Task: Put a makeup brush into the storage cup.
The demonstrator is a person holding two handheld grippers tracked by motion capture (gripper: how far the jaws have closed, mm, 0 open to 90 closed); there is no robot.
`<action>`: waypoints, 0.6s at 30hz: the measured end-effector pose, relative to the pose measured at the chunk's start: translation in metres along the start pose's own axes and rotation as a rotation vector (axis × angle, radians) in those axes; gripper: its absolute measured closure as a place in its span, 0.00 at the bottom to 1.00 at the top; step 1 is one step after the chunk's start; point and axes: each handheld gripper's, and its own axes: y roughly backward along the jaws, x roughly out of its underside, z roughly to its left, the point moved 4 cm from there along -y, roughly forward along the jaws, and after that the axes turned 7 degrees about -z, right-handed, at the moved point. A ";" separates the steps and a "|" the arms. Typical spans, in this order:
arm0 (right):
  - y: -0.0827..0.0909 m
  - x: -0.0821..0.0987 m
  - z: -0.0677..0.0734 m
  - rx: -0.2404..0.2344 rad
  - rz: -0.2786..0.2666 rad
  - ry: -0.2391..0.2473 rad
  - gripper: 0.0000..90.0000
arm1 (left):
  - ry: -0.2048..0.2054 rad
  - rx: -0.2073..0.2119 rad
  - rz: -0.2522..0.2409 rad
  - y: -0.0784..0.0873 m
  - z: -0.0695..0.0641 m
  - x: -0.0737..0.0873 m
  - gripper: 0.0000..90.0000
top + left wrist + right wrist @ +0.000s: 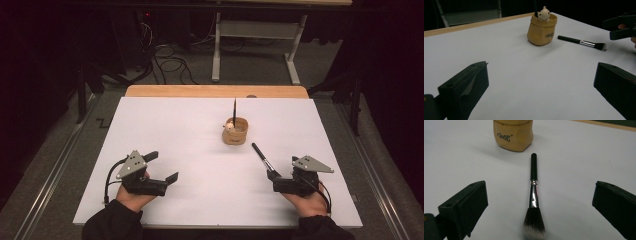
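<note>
A tan pouch-shaped holder (235, 132) stands mid-table with a small pale figure on its rim and a thin black handle (234, 111) upright inside. A black makeup brush (262, 157) lies flat to its right, bristles toward me. My right gripper (275, 180) is open just behind the bristles; in the right gripper view the brush (533, 192) lies between the spread jaws, untouched, with the holder (513, 136) beyond. My left gripper (162, 167) is open at the near left, holding nothing. The left gripper view shows the holder (541, 31) and brush (581, 42) farther off.
A white sheet (165, 130) covers the table, with a wooden edge (215, 91) at the back. Beyond it stand a white desk frame (255, 30) and loose cables (170, 62) on the floor. Dark stands flank both sides.
</note>
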 end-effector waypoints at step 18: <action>-0.006 -0.010 -0.001 -0.043 0.153 0.002 0.15 | 0.005 0.009 0.007 -0.001 0.000 0.001 0.00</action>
